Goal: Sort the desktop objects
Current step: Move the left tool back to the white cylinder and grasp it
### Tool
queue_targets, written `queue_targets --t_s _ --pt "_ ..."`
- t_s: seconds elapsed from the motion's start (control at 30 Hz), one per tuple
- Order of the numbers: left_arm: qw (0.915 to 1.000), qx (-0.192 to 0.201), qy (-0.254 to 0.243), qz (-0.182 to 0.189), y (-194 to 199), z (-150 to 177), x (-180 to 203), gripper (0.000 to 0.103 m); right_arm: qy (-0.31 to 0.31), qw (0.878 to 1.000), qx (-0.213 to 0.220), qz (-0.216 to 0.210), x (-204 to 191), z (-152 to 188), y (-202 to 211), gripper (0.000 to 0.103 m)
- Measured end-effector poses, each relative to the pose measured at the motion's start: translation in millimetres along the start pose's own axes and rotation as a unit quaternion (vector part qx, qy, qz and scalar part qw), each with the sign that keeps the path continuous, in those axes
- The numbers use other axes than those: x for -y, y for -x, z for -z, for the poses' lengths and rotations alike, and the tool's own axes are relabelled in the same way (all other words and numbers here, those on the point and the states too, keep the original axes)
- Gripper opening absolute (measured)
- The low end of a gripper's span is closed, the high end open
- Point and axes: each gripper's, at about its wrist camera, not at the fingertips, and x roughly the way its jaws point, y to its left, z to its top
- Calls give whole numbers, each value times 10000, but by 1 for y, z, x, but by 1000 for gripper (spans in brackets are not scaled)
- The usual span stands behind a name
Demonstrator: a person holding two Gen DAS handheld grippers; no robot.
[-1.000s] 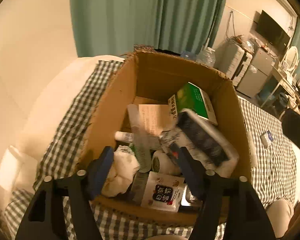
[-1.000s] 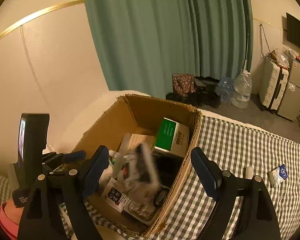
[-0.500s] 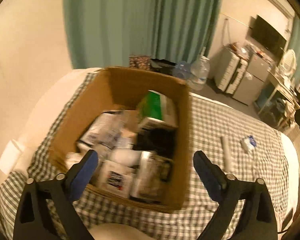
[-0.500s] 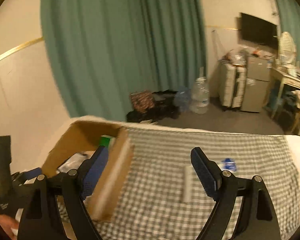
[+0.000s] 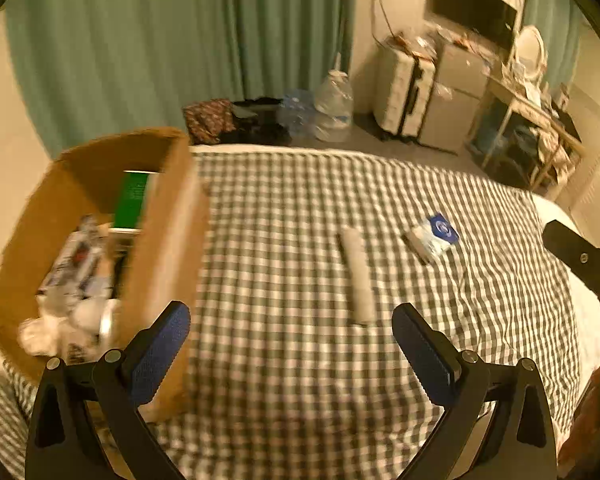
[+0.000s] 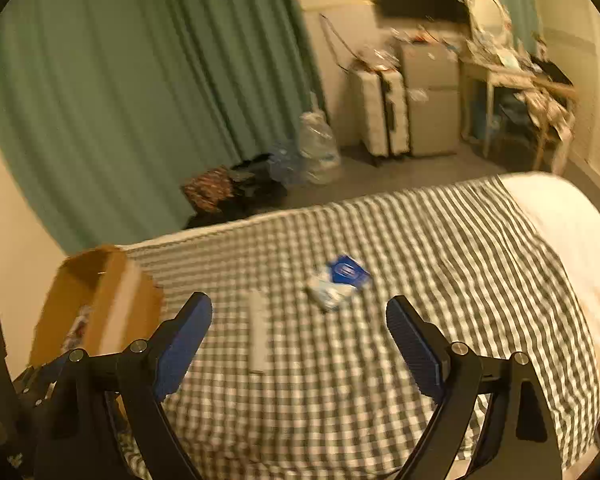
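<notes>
We have swung both grippers away from the brown cardboard box toward the checked bed cover.
Blurred grey tube and blue-white packet lie ahead; left gripper and right gripper fingers opening, empty.

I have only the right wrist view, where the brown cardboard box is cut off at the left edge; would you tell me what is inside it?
Observer: In the left wrist view, the brown cardboard box holds a green-faced carton above a blurred heap of pale packets.
Operator: Thank you. Is the left gripper carrying anything?
Observer: No. The left gripper has its jaws opening, with nothing between them.
Operator: What lies straight ahead of it?
Observer: A pale grey stick-shaped object lies on the black-and-white checked cloth, just beyond its fingertips and to the right of the box.
</notes>
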Motion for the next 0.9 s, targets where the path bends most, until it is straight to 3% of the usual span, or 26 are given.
queue_targets --t_s 0.13,0.27,0.4,0.53,0.6,0.63,0.67,0.7,0.73,0.9 --pt "9998 -161 -114 9 -33 -4 25 103 -323 9991 -199 190 29 6 -28 89" --pt "9990 -426 -139 -5 -73 -5 43 103 -355 9964 -405 651 40 11 -76 89" --pt "9980 -592 -194 -46 -105 -3 52 103 -515 9935 -797 629 55 17 -112 89" --pt "9978 -648 -116 -25 -134 -2 57 103 -433 9939 -809 610 64 15 -128 89" --pt "9979 -634 -118 85 -145 -2 61 96 -438 9938 -818 620 68 14 -134 89" --pt "9977 -635 -150 160 -151 -1 63 79 -451 9936 -815 632 71 15 -137 89" --pt "9975 -659 -189 189 -155 -1 65 42 -471 9934 -821 652 74 15 -140 89" --pt "9966 -745 -269 209 -161 1 66 18 -495 9929 -857 665 77 15 -144 89" --pt "9958 -811 -339 253 -165 2 66 11 -516 9923 -898 677 80 16 -147 89" --pt "9958 -729 -204 509 -160 5 55 11 -554 9914 -958 695 85 15 -158 89"
